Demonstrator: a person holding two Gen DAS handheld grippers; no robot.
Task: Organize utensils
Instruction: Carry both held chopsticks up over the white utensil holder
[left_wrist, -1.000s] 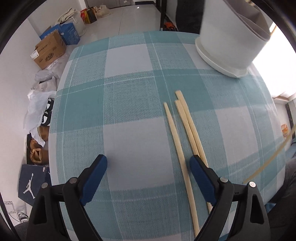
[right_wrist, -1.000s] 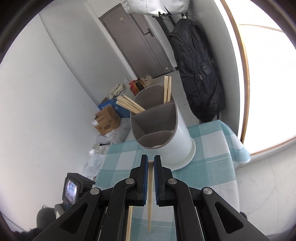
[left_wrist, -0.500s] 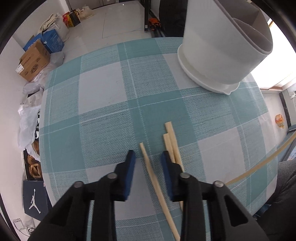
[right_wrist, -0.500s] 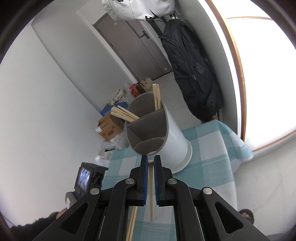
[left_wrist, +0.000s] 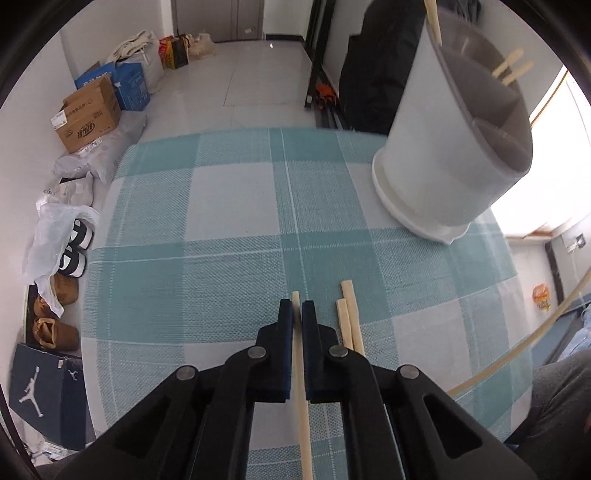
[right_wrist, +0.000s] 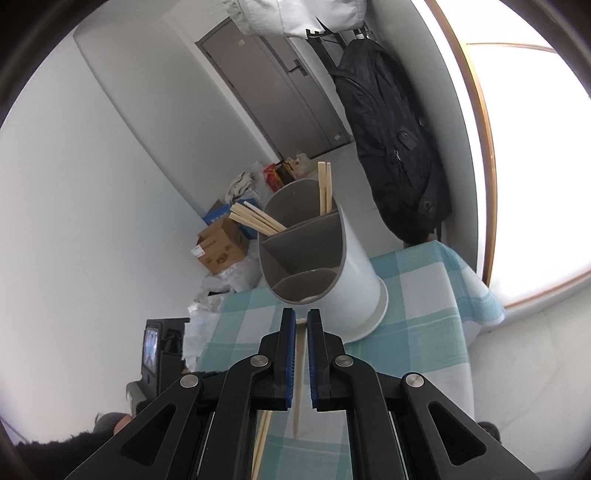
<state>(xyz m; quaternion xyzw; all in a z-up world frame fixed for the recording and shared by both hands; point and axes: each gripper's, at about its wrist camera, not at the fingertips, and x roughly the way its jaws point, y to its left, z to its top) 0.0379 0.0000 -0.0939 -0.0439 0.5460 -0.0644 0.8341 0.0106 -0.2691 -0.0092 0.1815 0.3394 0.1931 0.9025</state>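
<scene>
Left wrist view: left gripper (left_wrist: 297, 309) jaws just squeezed shut on one thin pale wooden chopstick (left_wrist: 301, 387) over the blue-and-white checked surface (left_wrist: 229, 206) | two more chopsticks (left_wrist: 349, 321) lie just beside | right gripper (right_wrist: 301, 321) jaws pinch another chopstick (right_wrist: 298, 384) near the white round holder (right_wrist: 354, 273).

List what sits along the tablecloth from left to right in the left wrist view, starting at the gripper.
left gripper shut on one chopstick → pair of loose chopsticks → white utensil holder.
</scene>
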